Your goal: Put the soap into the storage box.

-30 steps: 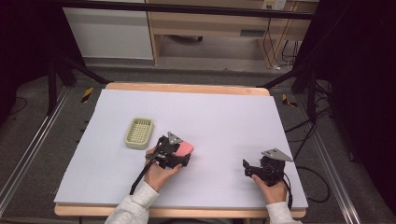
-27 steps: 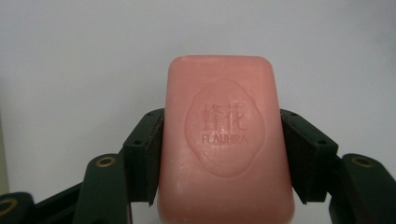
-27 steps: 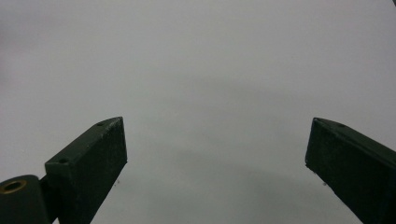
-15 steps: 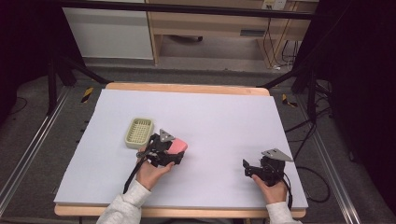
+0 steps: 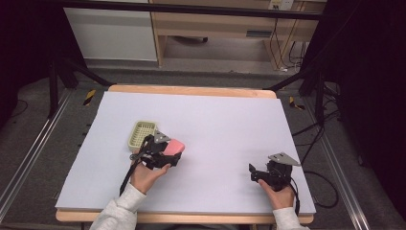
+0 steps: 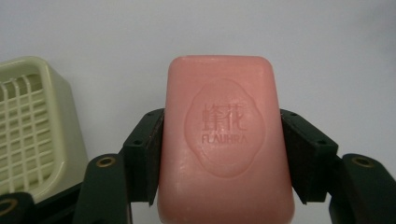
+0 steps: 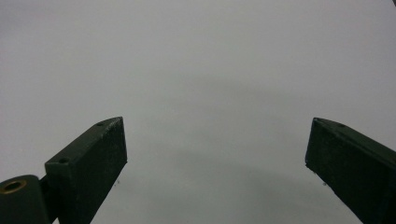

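A pink bar of soap (image 6: 225,140) stamped FLAUHRA sits clamped between the jaws of my left gripper (image 6: 222,140), held flat above the white table. From the high view the soap (image 5: 173,145) and left gripper (image 5: 167,152) hover just right of a pale green slatted soap dish (image 5: 141,133). That dish (image 6: 32,130) also appears at the left edge of the left gripper view. My right gripper (image 5: 253,172) rests low near the table's front right, jaws wide apart (image 7: 217,154) with bare table between them.
The white table sheet (image 5: 225,120) spreads wide behind and between both hands. A wooden table edge (image 5: 191,90) runs along the back. Metal rails, cables and dark stands surround the table on the floor.
My left gripper has carried the soap leftward, closer to the soap dish. The right gripper has stayed in place.
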Demonstrator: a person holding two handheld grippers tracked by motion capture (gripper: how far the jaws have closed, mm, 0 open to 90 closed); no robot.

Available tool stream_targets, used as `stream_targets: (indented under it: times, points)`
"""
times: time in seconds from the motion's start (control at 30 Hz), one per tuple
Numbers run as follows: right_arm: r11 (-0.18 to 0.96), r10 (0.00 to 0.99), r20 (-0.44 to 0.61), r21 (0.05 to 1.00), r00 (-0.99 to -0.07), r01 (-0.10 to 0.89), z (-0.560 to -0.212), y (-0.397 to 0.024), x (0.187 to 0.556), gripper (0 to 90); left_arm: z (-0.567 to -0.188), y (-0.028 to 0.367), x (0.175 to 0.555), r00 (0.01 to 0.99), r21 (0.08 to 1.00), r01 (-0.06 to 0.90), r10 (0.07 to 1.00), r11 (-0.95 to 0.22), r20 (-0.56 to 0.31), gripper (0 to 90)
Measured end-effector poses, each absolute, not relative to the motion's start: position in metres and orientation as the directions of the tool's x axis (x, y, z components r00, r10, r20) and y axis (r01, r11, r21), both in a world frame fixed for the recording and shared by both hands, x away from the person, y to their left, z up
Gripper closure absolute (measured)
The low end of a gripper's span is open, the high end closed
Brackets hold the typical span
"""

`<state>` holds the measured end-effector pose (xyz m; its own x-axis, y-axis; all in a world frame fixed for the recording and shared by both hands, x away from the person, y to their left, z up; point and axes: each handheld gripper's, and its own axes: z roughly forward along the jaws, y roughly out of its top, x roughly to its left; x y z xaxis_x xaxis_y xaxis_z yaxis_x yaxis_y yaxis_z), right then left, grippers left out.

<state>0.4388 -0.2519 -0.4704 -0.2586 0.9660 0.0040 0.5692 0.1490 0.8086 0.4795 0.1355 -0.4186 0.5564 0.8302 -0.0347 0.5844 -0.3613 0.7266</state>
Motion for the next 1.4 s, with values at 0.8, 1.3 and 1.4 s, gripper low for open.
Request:
stream_targets:
  times: [0.8, 1.3, 1.4]
  points:
    - [0.153, 0.964, 0.006, 0.807, -0.266, 0.571, -0.472, -0.254, 0.437, 5.7, -0.407, 0.178, 0.489, 0.487, 0.75, 0.599, 0.871, -0.28, -0.064, 37.4]
    - [0.15, 0.963, 0.01, 0.809, -0.268, 0.568, -0.472, -0.251, 0.437, 5.7, -0.402, 0.194, 0.501, 0.442, 0.761, 0.606, 0.894, -0.232, -0.079, 37.4]
    - [0.15, 0.963, 0.009, 0.809, -0.268, 0.569, -0.472, -0.251, 0.437, 5.7, -0.402, 0.197, 0.504, 0.434, 0.76, 0.609, 0.897, -0.226, -0.081, 37.4]
